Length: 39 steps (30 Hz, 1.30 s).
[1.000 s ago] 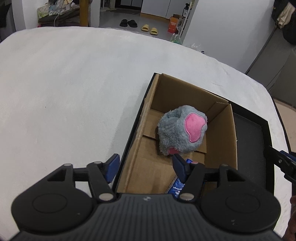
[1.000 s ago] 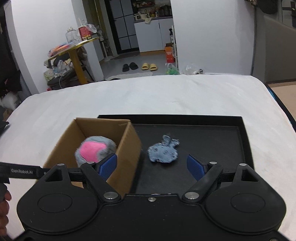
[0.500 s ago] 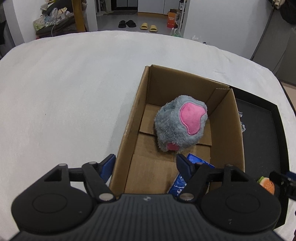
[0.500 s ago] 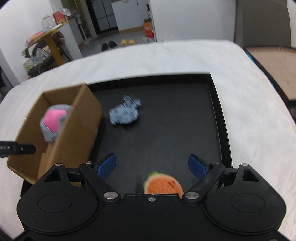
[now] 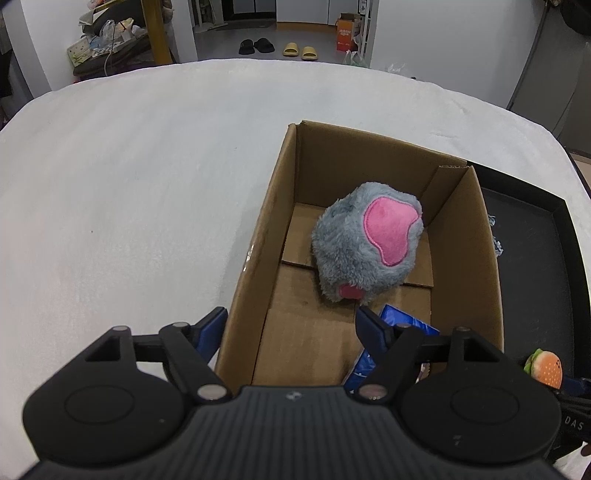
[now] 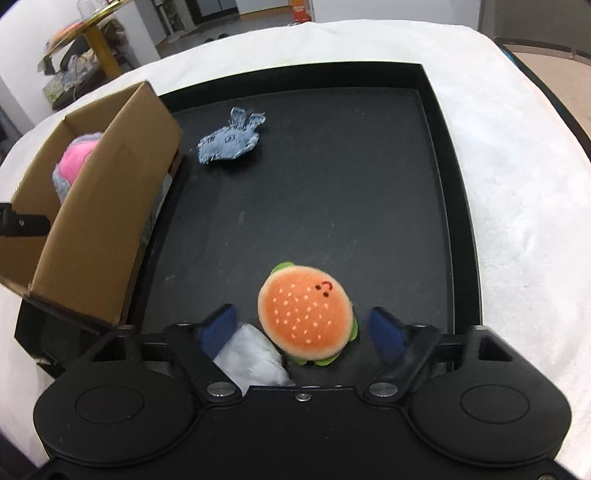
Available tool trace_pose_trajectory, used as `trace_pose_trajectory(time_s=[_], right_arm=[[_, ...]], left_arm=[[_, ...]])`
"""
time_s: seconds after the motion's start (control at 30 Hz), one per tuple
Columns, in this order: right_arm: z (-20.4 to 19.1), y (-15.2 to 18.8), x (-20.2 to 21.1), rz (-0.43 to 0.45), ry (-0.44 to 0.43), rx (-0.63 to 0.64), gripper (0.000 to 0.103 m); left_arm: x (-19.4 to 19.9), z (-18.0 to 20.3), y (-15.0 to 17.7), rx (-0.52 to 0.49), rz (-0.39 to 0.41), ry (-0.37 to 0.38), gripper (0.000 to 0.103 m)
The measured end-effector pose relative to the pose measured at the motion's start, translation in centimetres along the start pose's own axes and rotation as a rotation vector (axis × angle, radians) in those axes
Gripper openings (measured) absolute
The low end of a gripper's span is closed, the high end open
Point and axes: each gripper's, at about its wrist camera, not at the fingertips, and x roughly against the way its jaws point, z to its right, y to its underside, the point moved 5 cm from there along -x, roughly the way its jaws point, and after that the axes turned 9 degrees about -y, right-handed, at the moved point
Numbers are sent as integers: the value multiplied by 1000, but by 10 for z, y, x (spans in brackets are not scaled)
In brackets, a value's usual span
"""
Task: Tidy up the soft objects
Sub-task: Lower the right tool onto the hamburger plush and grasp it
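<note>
A cardboard box [image 5: 461, 236] [image 6: 110, 206] stands at the left end of a black tray [image 6: 458, 206]. Inside it lie a grey and pink plush [image 5: 365, 247] [image 6: 74, 162] and a blue packet [image 5: 399, 325]. My left gripper [image 5: 290, 328] is open and empty over the box's near left wall. On the tray lie a burger plush [image 6: 304, 312] [image 5: 546, 365], a white soft pack [image 6: 247, 356] and a denim toy [image 6: 231, 138]. My right gripper [image 6: 303, 326] is open, its fingers on either side of the burger plush.
The tray and box sit on a white padded surface [image 5: 129, 184]. Beyond it are a floor with slippers [image 5: 277, 48] and a cluttered yellow-legged table [image 5: 110, 33] at the back left.
My right gripper has pulled back and tilted down along the tray, so the burger plush and white pack now lie between its fingers. My left gripper has shifted a little over the box.
</note>
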Motion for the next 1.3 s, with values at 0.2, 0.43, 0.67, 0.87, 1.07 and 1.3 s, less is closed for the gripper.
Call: trace_pose_trajectory(time_s=[0.2, 0.43, 0.67, 0.87, 1.07, 1.3], right_arm=[[-2, -3, 8, 17, -6, 16, 46], [-5, -13, 19, 70, -9, 17, 46], [-9, -26, 29, 129, -1, 16, 46], [-19, -39, 35, 177, 1, 30, 46], [-33, -51, 40, 222, -3, 55, 46], [-50, -63, 46, 265, -6, 80, 46]], left_arm=[[0, -4, 0, 12, 0, -5, 75], [3, -9, 0, 17, 7, 0, 75], [2, -15, 1, 23, 1, 8, 75], [1, -20, 2, 34, 1, 16, 75], [1, -25, 2, 44, 0, 31, 75], [2, -30, 2, 48, 11, 56, 75]])
